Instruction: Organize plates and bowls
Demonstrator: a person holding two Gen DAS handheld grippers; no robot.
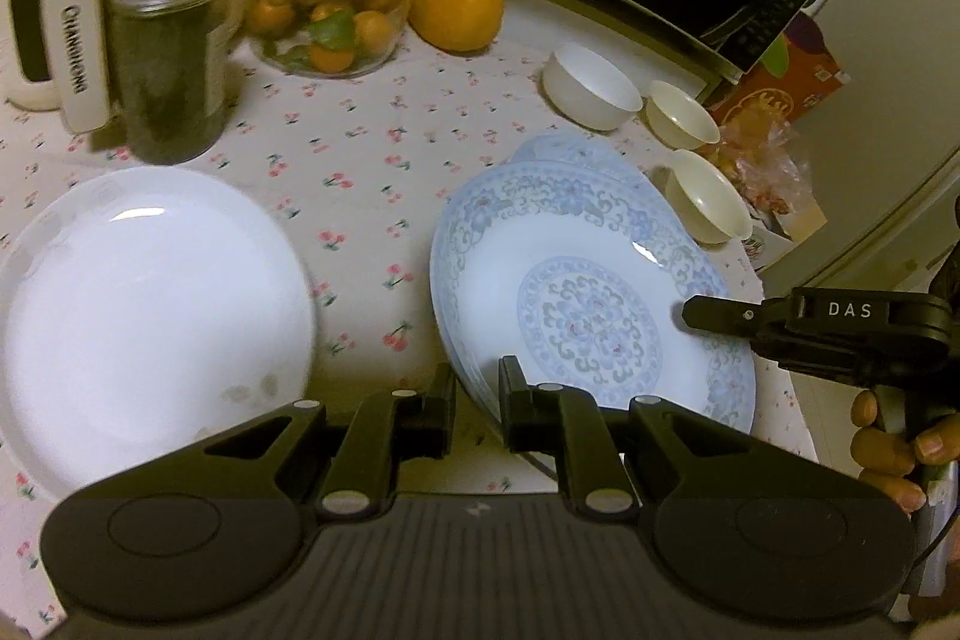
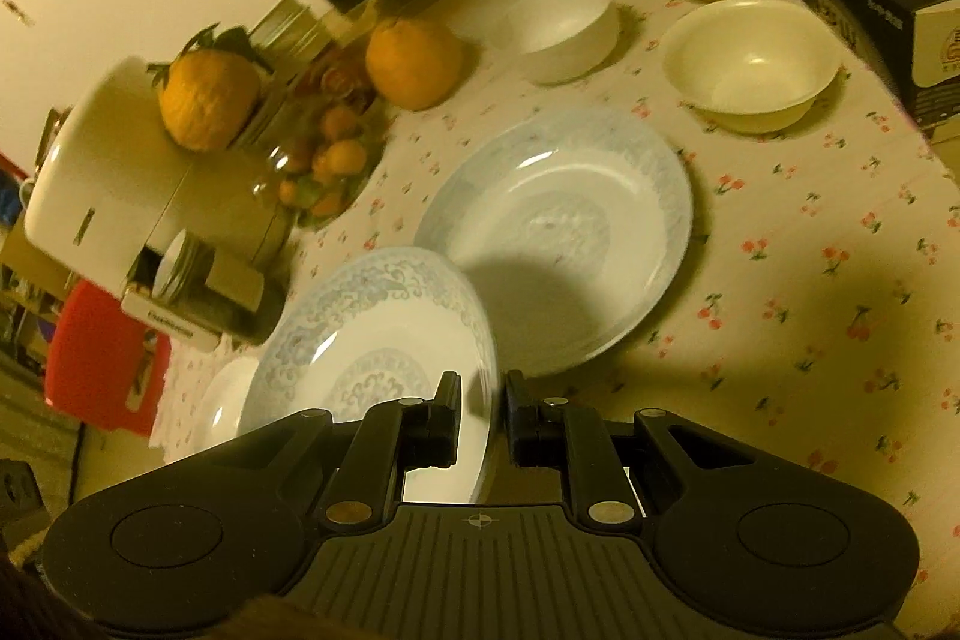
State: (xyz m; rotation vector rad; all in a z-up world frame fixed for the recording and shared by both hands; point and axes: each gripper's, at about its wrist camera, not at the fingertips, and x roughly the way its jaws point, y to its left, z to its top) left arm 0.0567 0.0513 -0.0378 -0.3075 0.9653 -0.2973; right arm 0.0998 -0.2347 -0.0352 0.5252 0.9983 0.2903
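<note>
Flowery tablecloth (image 1: 360,148) below; both claws, left (image 1: 477,400) and right (image 2: 483,412), pinch one blue plate (image 1: 600,292) by opposite rims, keeping it steady.

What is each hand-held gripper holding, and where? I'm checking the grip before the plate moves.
Both hold the same blue-patterned plate by its rim: the left hand-held gripper at one edge, the right hand-held gripper at the opposite edge.

Glossy ceramic plate (image 1: 588,280); matt printed tablecloth (image 1: 372,148)
</note>
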